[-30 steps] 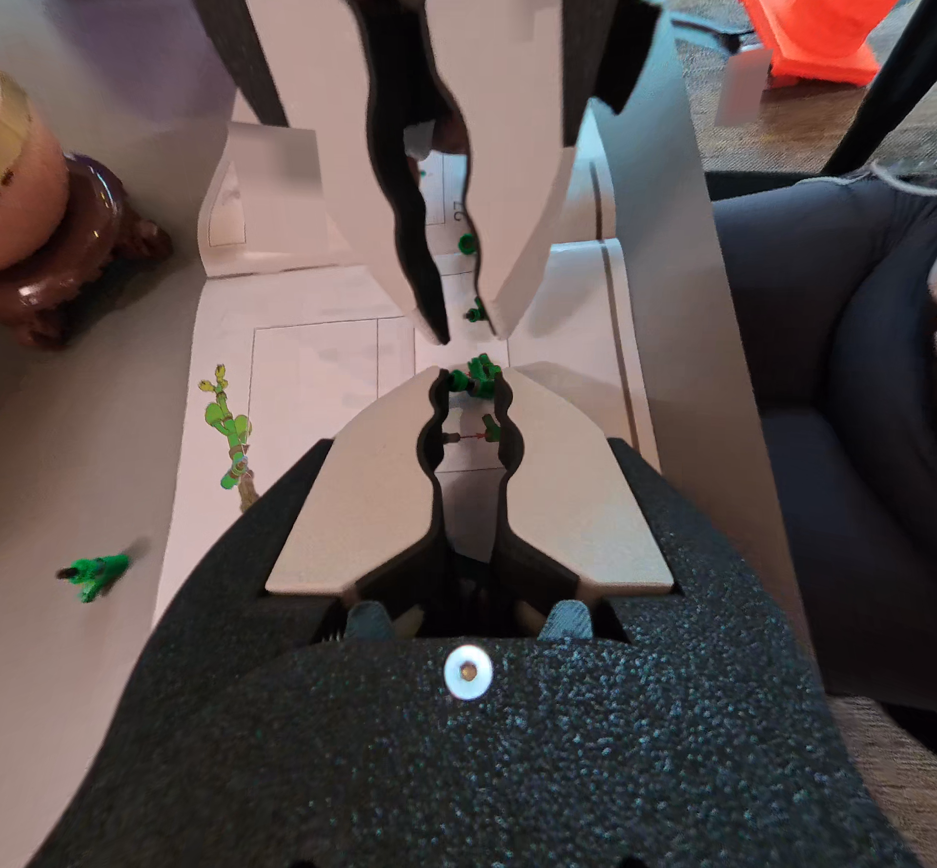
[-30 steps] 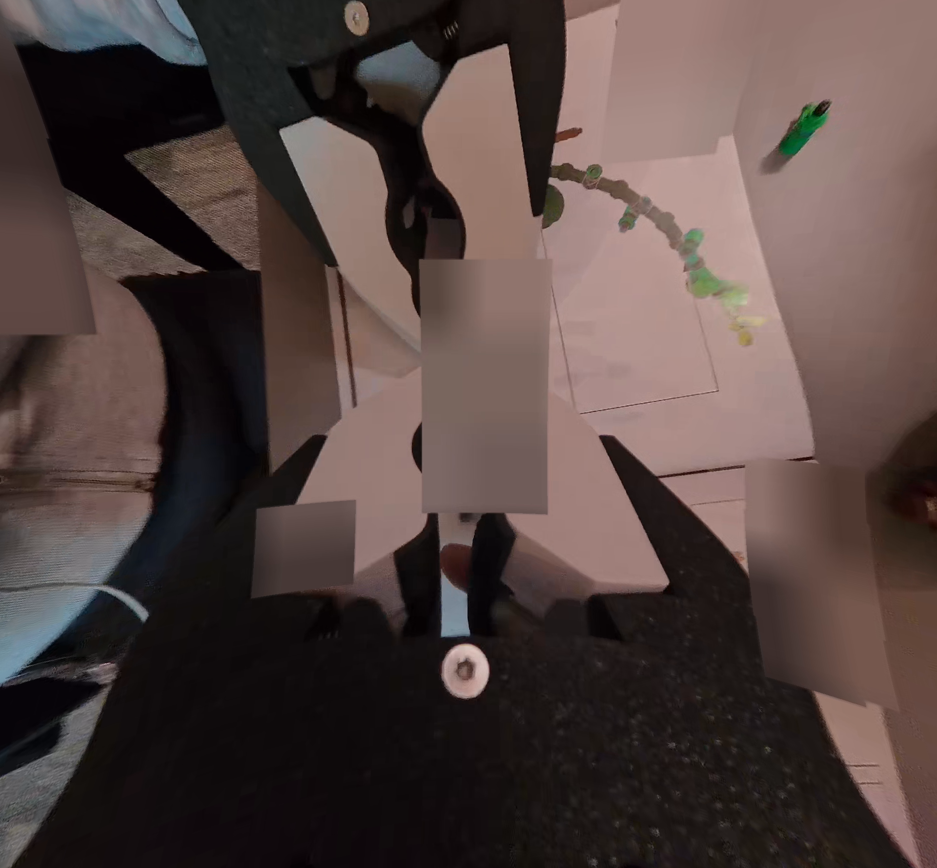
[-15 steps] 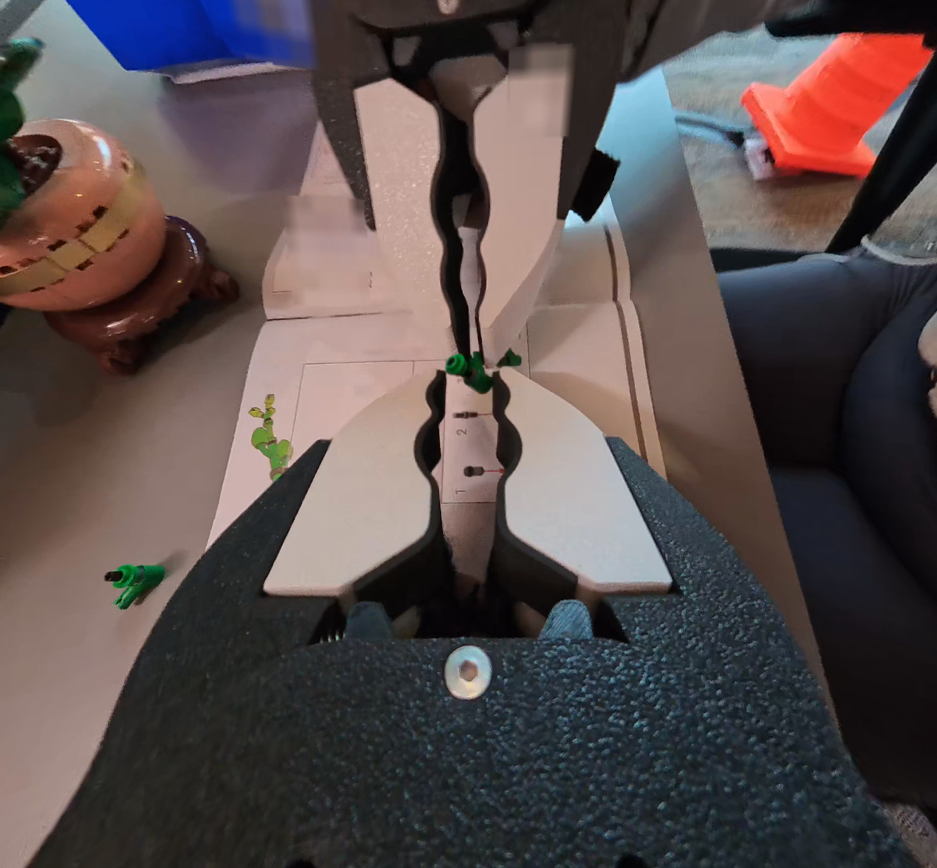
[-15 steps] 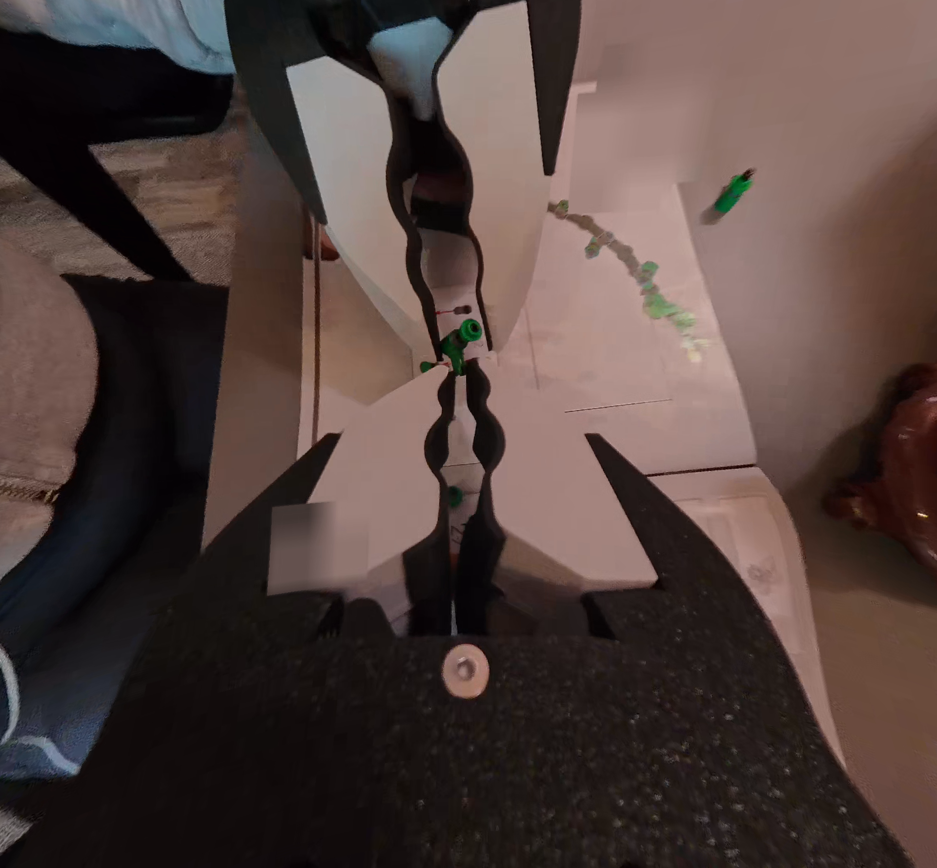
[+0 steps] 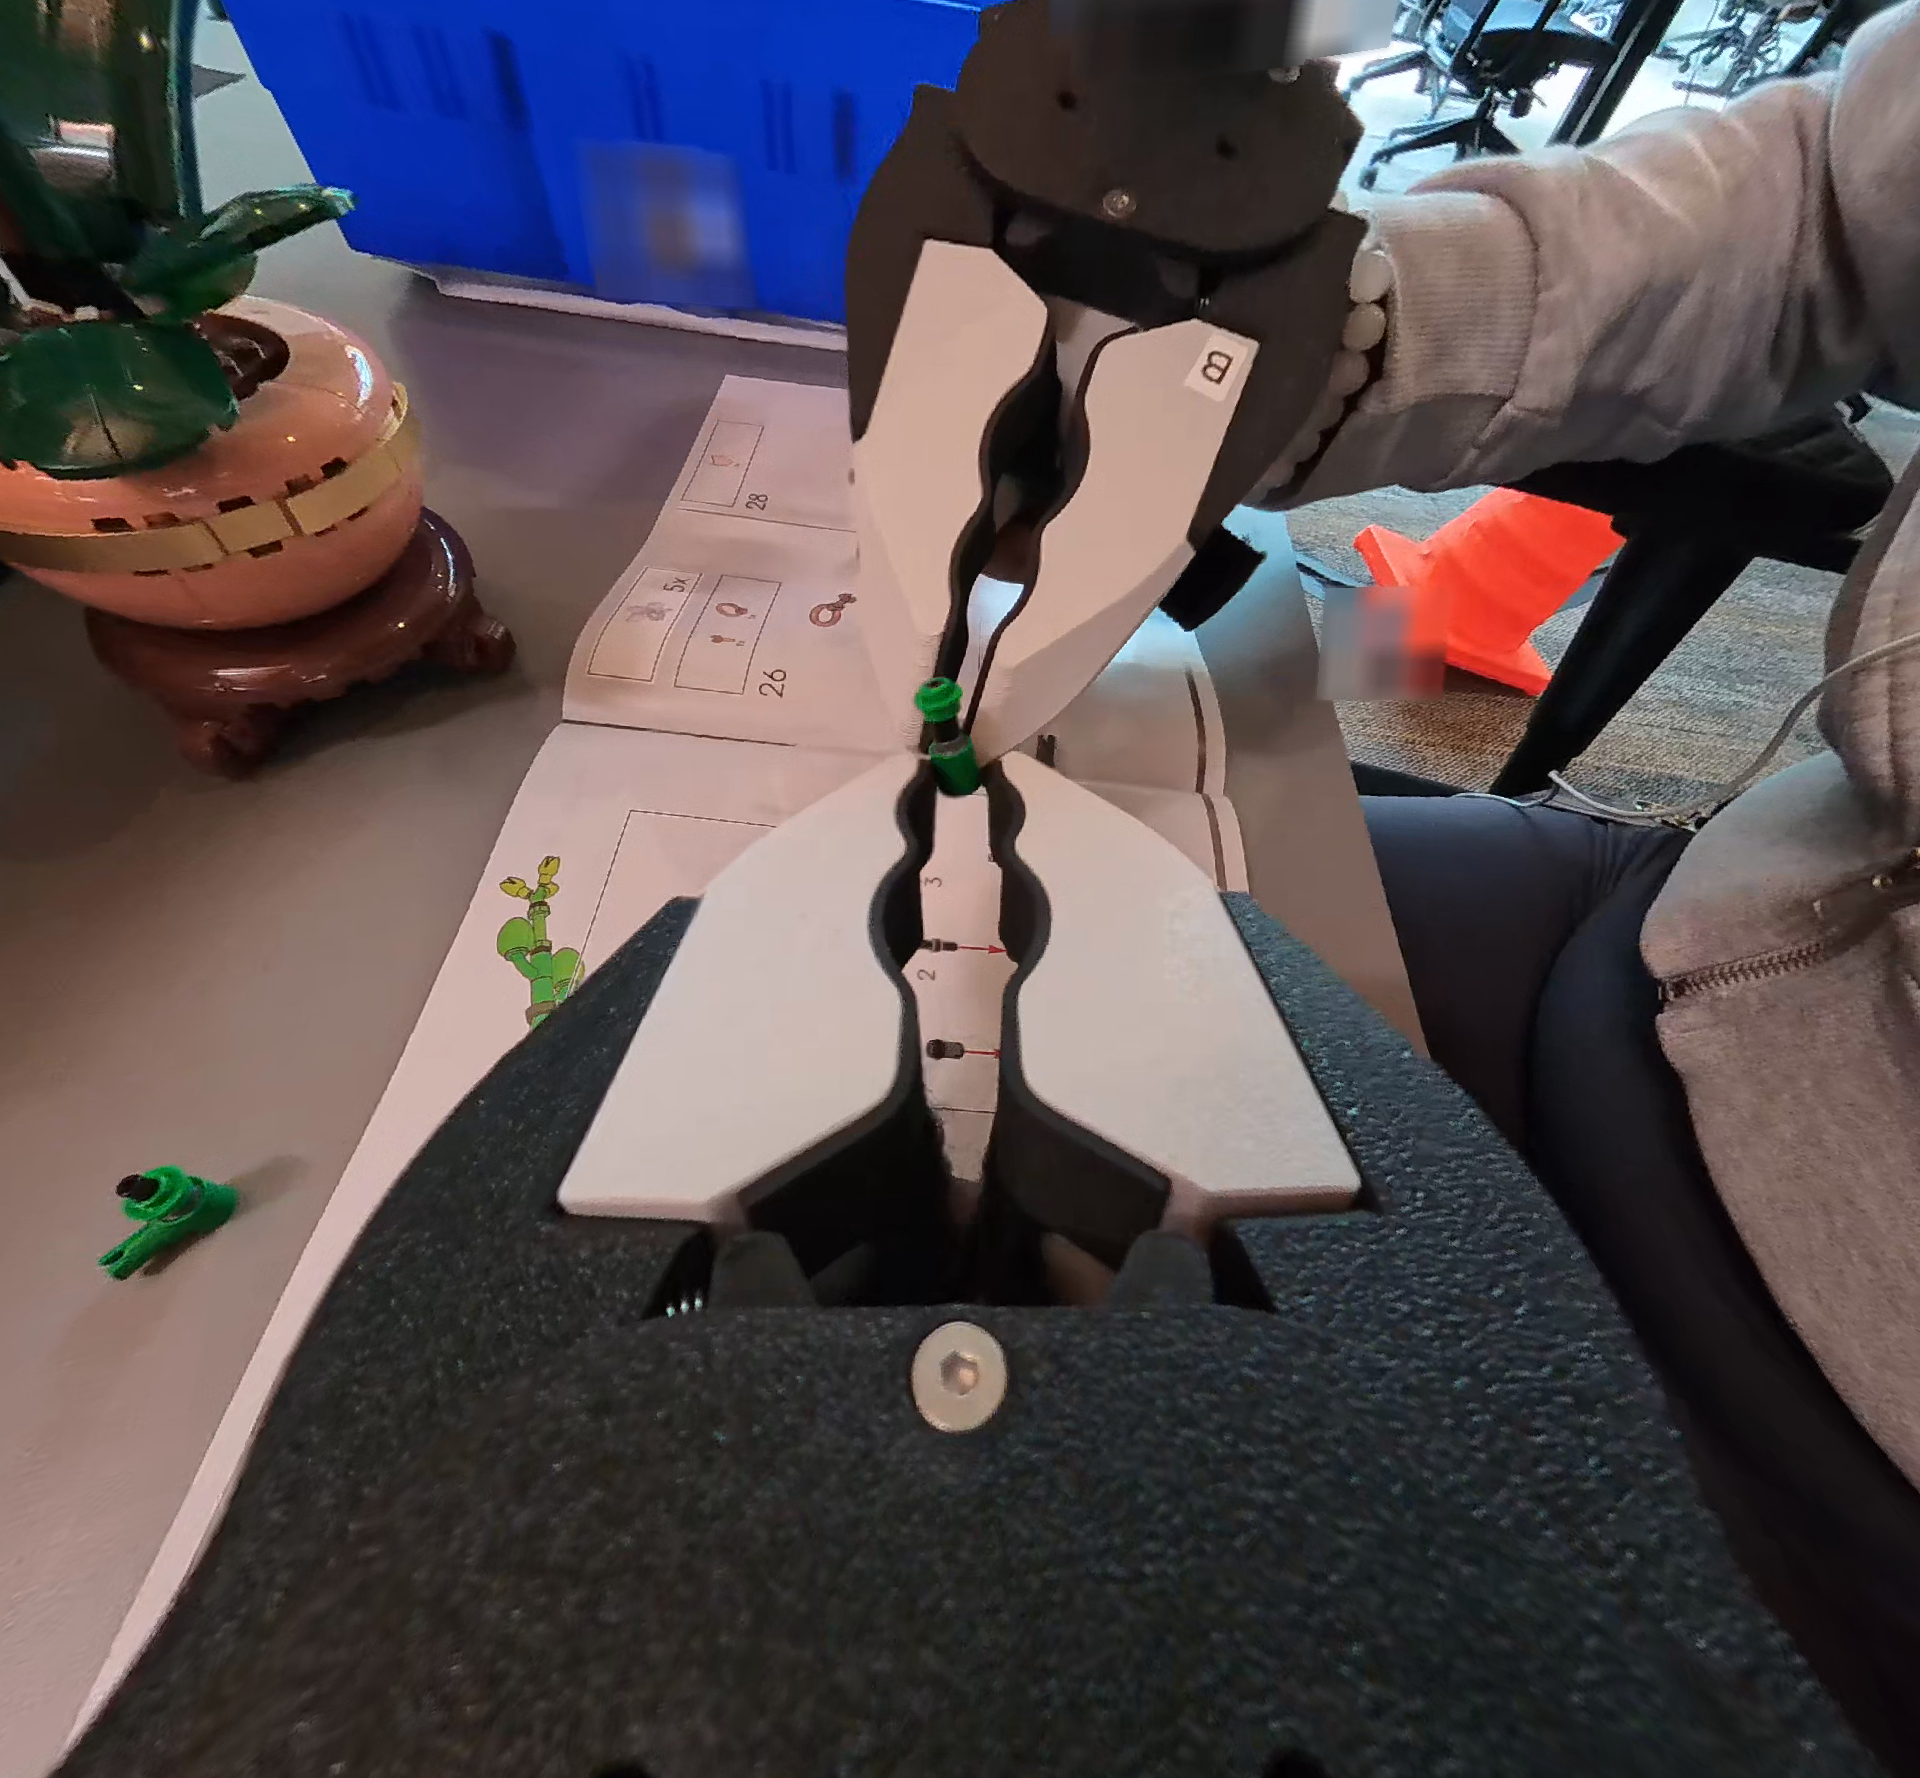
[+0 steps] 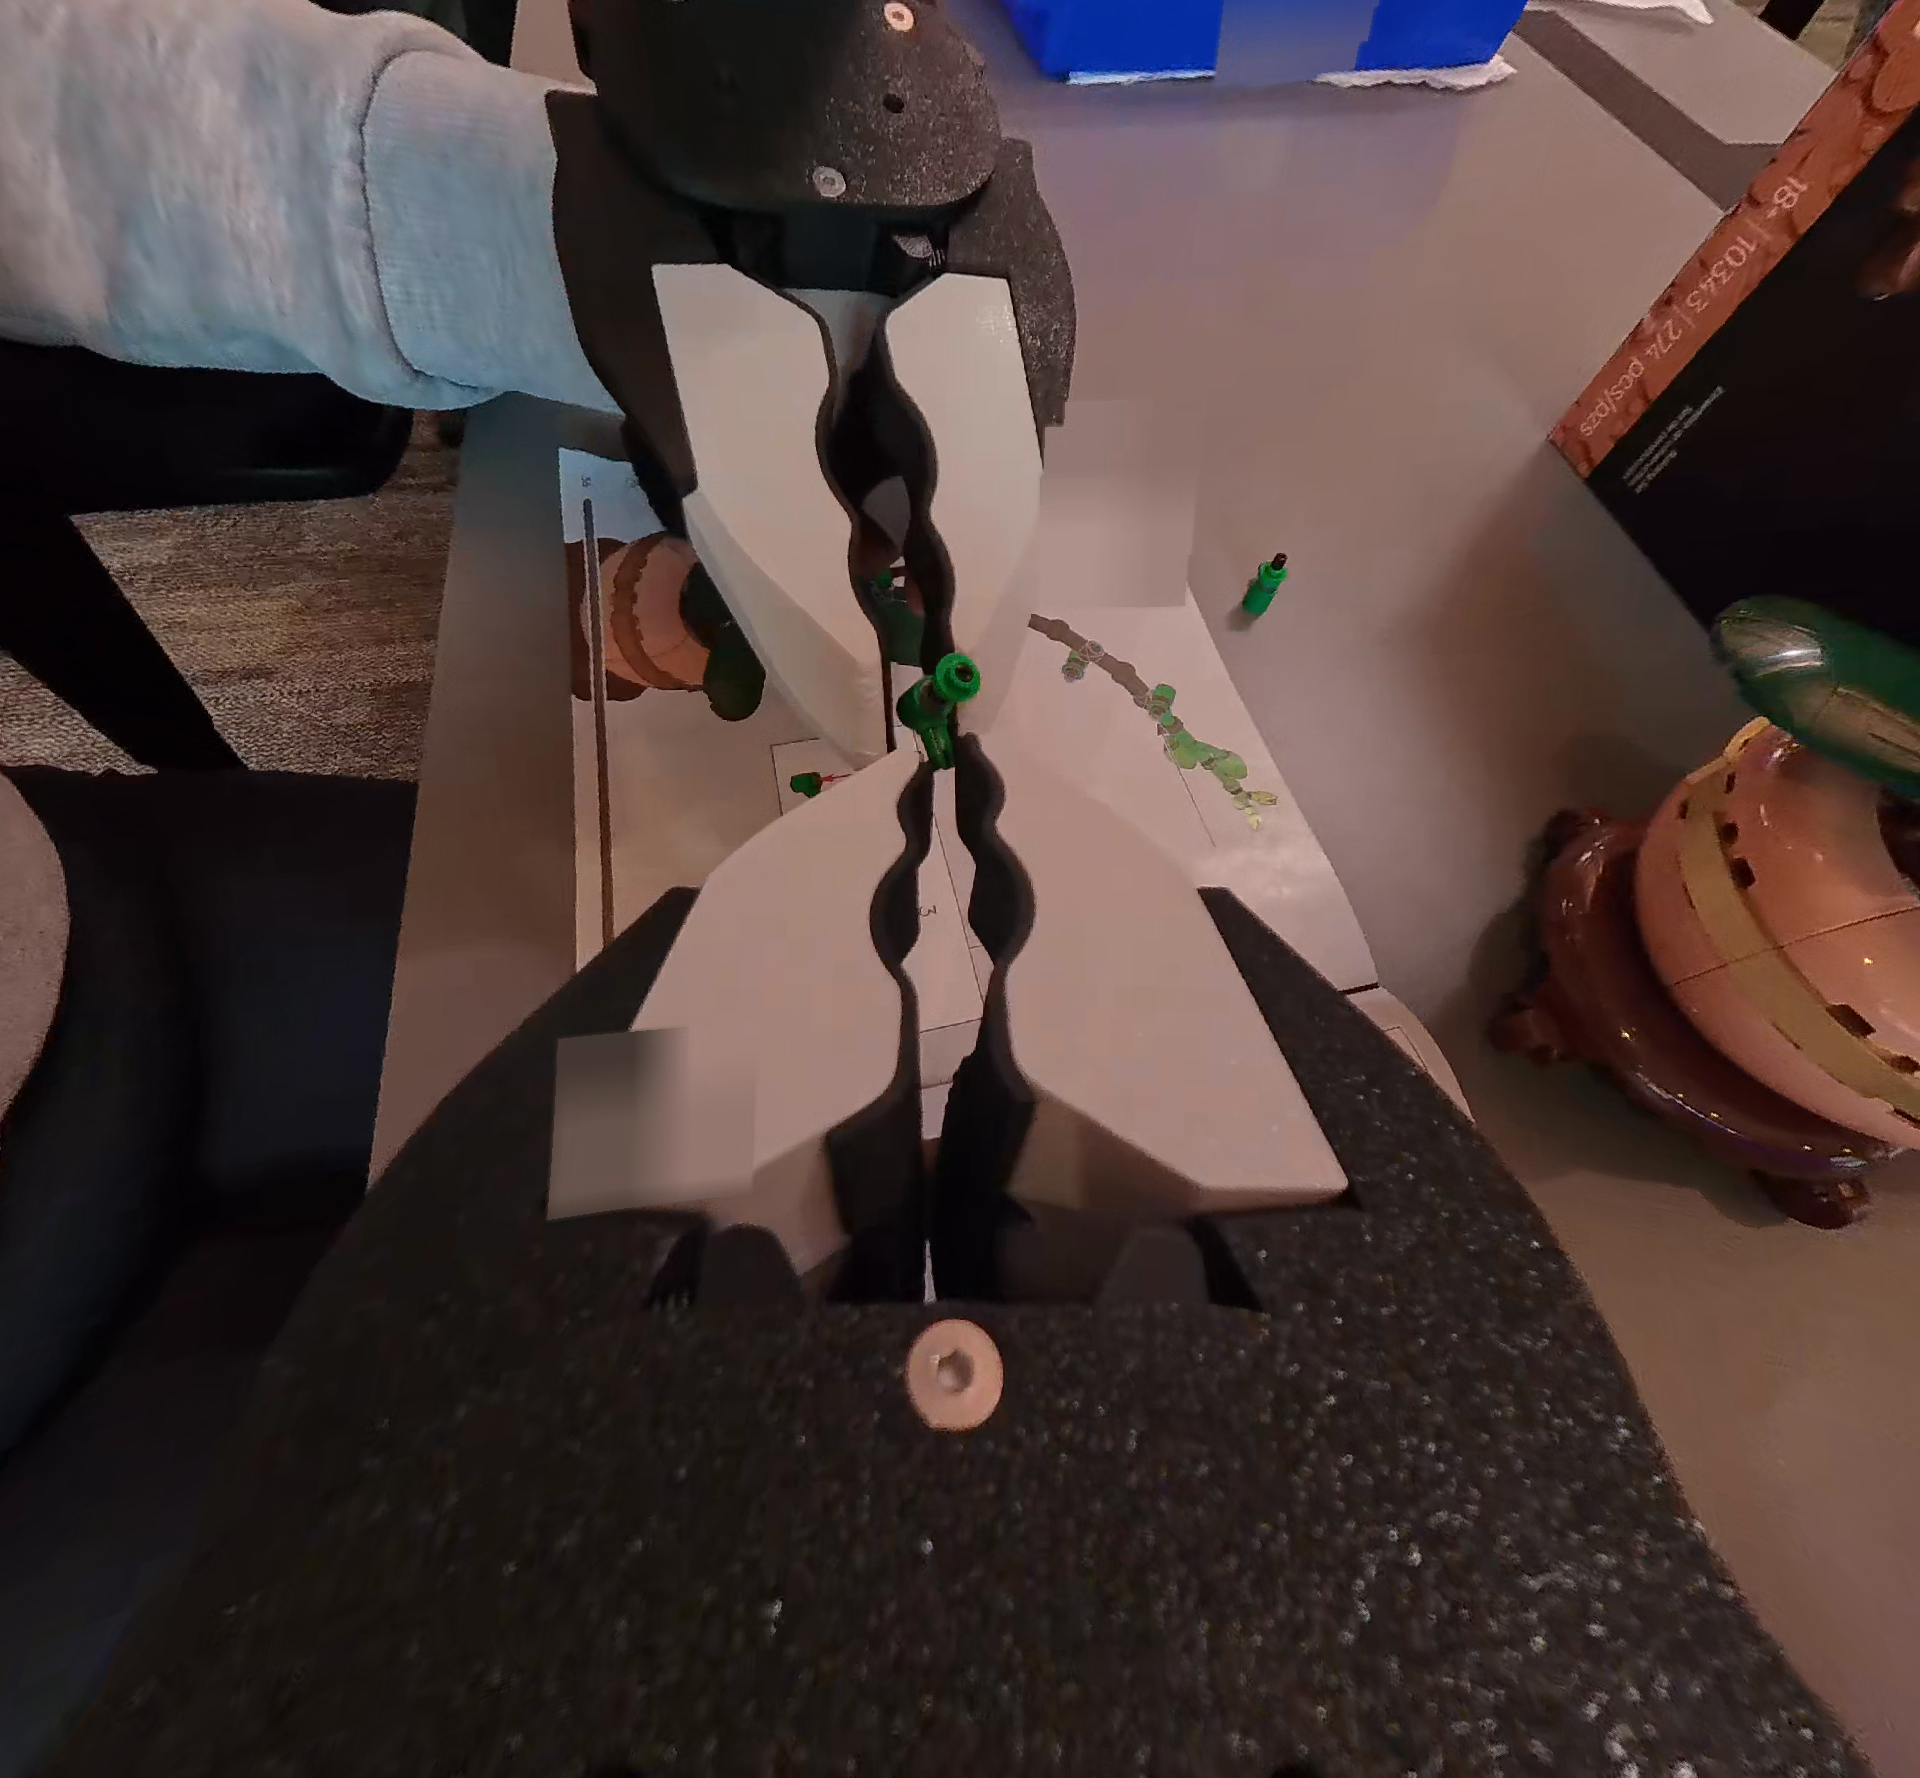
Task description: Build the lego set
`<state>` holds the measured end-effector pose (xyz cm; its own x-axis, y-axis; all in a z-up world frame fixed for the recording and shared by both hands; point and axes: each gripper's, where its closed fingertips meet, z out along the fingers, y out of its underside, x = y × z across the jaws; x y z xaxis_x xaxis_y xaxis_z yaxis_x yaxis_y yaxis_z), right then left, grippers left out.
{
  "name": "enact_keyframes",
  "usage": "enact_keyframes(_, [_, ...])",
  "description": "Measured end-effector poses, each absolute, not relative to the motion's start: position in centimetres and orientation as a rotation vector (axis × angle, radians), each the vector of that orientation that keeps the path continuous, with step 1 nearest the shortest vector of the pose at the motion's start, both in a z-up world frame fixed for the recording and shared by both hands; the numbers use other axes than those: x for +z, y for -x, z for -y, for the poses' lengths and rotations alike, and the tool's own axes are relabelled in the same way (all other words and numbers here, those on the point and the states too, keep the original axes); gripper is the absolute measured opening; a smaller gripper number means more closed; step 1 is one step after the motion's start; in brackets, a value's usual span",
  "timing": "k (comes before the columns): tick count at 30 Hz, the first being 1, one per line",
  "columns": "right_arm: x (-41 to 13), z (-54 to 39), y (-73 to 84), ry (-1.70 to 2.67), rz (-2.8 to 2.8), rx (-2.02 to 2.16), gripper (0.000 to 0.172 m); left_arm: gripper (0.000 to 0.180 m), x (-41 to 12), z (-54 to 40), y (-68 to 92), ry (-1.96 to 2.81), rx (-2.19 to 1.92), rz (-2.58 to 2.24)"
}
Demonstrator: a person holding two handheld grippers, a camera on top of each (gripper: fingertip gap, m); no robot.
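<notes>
while both jaws pinch one green connector piece [image 5: 954,760] tip to tip, booklet [image 5: 727,523] beneath

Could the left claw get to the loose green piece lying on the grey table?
Probably not yet: the left claw is pinching a small green part. The way across to the loose green piece looks free.

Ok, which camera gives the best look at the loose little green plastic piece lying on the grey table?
Left wrist view: the loose green plastic piece lies sharp and unobstructed on the grey table. The right wrist view shows it farther off, smaller and dimmer.
</notes>
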<state>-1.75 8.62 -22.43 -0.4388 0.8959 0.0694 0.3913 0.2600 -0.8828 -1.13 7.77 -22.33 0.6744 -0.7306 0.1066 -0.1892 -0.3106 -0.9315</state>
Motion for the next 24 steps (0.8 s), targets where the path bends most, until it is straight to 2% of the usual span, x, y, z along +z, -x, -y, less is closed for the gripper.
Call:
enact_keyframes(4, [-22.3,-8.3,1.4,1.156,1.957,1.163,0.004,0.006,-22.3,-7.4,0.8,1.842,-0.7,-0.74])
enact_keyframes(5, [-22.3,-8.2,1.1,1.157,1.98,1.185,0.008,0.006,-22.6,-7.3,0.7,1.864,-0.693,-0.75])
enact_keyframes(7, [-22.5,-8.4,0.3,1.202,2.036,1.221,0.026,0.006,-24.3,-7.1,0.8,1.968,-0.604,-0.823])
enact_keyframes(8, [-22.6,-8.3,0.0,1.218,2.066,1.23,0.027,0.006,-25.3,-6.8,0.8,2.025,-0.551,-0.873])
enact_keyframes(11, [-23.6,-8.0,-0.4,1.195,2.15,1.131,0.01,0.006,-27.0,-6.0,0.2,2.122,-0.51,-0.98])
enact_keyframes(14, [-25.3,-7.6,-0.6,1.157,2.275,0.959,0.004,0.006,-27.4,-5.6,-0.2,2.145,-0.527,-1.008])
enact_keyframes(18, [-25.7,-7.0,-0.6,1.119,2.343,0.946,0.009,0.006,-27.5,-5.6,-0.3,2.143,-0.533,-1.007])
enact_keyframes(24, [-25.6,-7.0,-0.4,1.072,2.39,0.94,0.004,0.006,-27.5,-5.6,-0.3,2.139,-0.528,-1.014])
